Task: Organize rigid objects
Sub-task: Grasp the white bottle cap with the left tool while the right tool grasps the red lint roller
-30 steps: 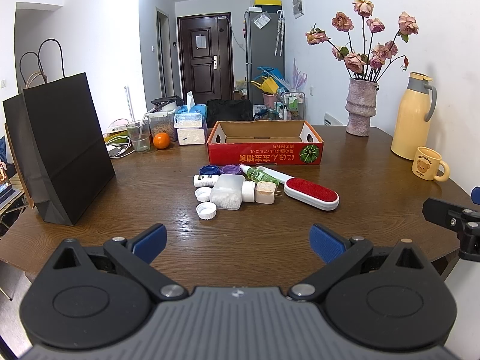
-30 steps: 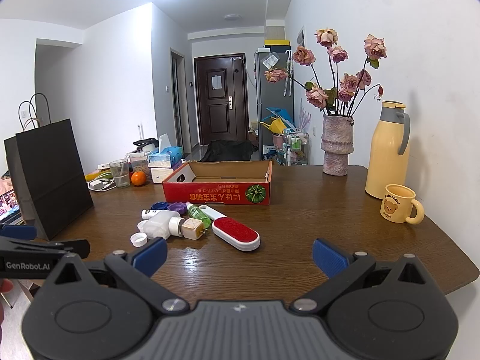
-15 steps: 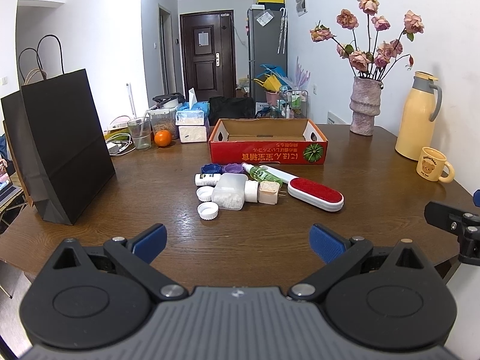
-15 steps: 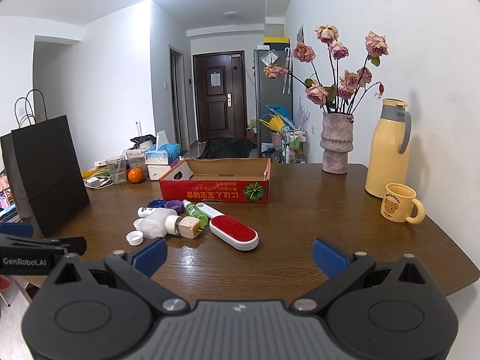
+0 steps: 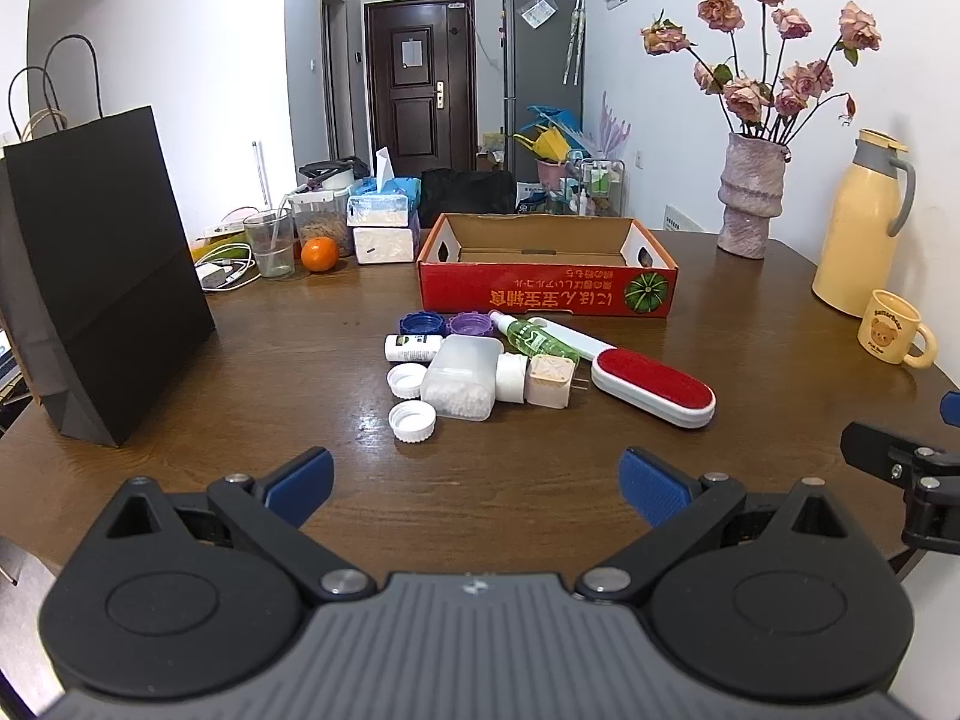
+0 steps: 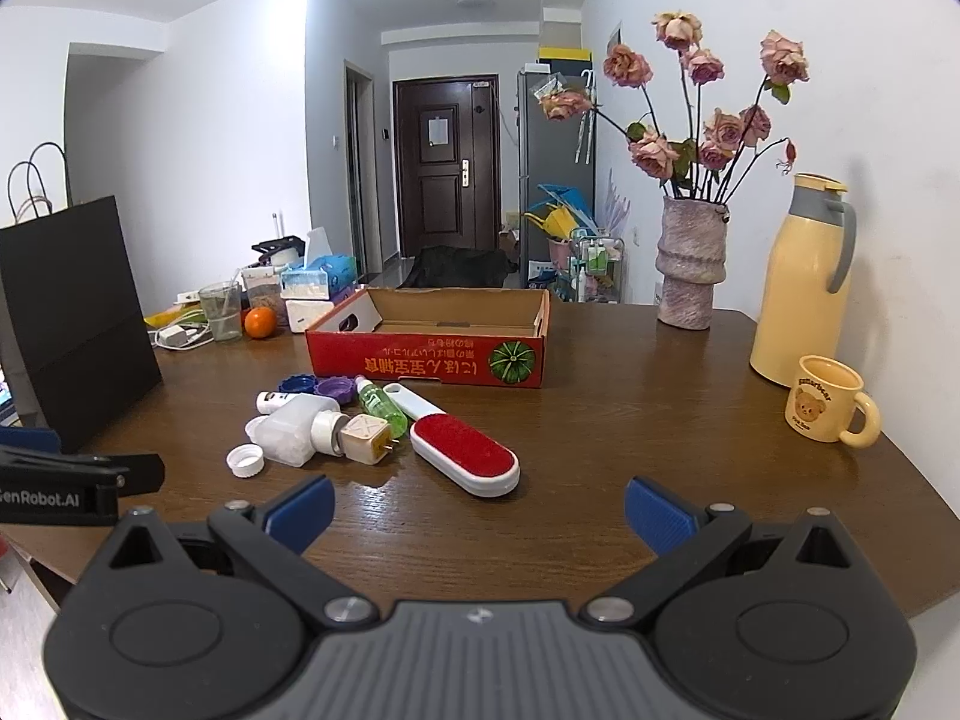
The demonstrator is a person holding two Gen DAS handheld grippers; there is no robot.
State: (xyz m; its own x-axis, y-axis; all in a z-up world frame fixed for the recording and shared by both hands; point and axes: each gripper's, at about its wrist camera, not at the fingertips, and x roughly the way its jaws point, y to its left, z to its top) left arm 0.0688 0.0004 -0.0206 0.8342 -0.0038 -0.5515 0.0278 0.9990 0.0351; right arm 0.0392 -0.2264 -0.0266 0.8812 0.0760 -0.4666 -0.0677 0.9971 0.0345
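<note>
A cluster of small items lies mid-table: a red-and-white lint brush [image 5: 651, 382] [image 6: 465, 453], a clear cotton-swab box [image 5: 462, 378] [image 6: 288, 432], a beige plug cube [image 5: 549, 381] [image 6: 366, 440], a green spray bottle [image 5: 537, 339] [image 6: 381, 403], white caps [image 5: 411, 420] [image 6: 246, 459], a blue lid [image 5: 422, 323] and a purple lid [image 5: 470, 323]. Behind them stands an empty red cardboard box [image 5: 549, 294] [image 6: 429, 357]. My left gripper [image 5: 474, 483] is open and empty, short of the cluster. My right gripper [image 6: 477, 510] is open and empty, near the brush.
A black paper bag [image 5: 90, 276] stands at the left. A vase of roses [image 6: 690, 264], a yellow thermos [image 6: 801, 282] and a bear mug [image 6: 825, 399] sit at the right. A glass [image 5: 270, 243], an orange [image 5: 318, 254] and tissue boxes [image 5: 384, 222] are at the back left.
Both grippers have edged forward over the table toward the cluster, so the items appear slightly nearer. Both stay open; nothing on the table has moved.
</note>
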